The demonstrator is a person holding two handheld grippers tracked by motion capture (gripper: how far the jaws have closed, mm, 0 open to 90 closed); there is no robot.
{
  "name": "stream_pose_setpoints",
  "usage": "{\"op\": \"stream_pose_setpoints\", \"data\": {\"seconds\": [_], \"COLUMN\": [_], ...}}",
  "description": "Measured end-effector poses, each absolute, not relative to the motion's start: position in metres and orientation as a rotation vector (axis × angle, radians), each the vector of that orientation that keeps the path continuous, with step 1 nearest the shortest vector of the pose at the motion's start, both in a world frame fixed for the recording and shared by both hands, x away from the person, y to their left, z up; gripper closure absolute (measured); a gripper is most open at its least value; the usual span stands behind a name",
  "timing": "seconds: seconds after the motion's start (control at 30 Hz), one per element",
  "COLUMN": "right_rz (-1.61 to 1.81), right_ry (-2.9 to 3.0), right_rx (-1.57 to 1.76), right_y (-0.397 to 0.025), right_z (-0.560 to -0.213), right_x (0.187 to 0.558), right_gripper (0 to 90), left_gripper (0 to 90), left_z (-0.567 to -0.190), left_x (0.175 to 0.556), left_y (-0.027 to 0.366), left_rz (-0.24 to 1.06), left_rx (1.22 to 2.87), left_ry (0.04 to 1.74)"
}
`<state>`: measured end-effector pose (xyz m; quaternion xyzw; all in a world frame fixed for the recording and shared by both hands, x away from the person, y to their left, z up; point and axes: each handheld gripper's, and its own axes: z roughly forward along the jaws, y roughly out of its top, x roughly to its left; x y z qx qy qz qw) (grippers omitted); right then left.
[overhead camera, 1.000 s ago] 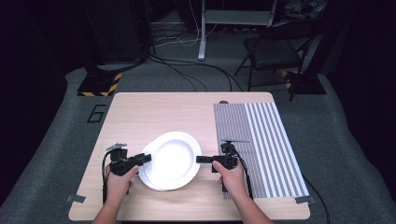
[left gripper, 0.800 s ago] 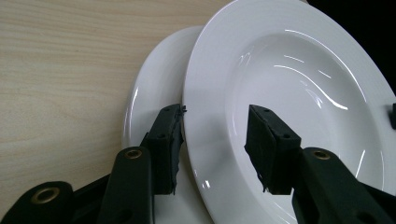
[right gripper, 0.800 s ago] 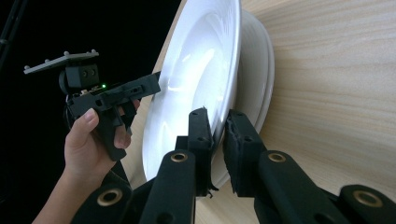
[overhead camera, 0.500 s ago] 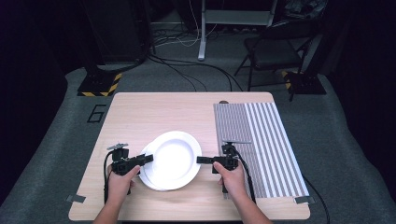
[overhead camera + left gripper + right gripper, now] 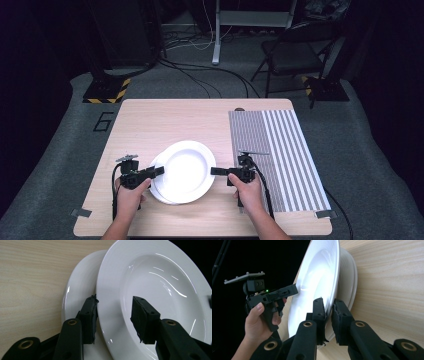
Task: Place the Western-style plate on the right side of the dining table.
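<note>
Nearest the person, the right gripper (image 5: 327, 315) has its fingers pinching the rim of the top plate (image 5: 187, 170), while the left gripper (image 5: 116, 317) has its fingers spread astride the opposite rim, one under and one over, not yet closed. I'd say the left should clamp firmly before any lift, then both rise level so the plate clears the lower plate (image 5: 77, 293) without dragging. I count two plates stacked near the bench (image 5: 165, 125) front, two grippers, and one striped mat (image 5: 280, 150) beyond.
</note>
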<state>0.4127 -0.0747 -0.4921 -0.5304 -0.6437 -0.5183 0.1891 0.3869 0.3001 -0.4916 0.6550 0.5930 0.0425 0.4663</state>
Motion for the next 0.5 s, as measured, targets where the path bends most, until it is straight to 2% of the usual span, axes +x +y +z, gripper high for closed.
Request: {"op": "stream_pose_setpoints", "data": {"seconds": [0.5], "right_rz": [-1.449], "right_ry": [-1.896], "right_rx": [-1.527], "right_y": [-0.0696], "right_z": [-0.4904], "right_x": [0.4086], "right_gripper": [74.0], "left_gripper": [60.6], "left_z": [-0.492], "left_x": [0.3871], "left_y": [0.3032], "left_rz": [0.076], "left_rx": [1.6], "left_ry": [1.457]}}
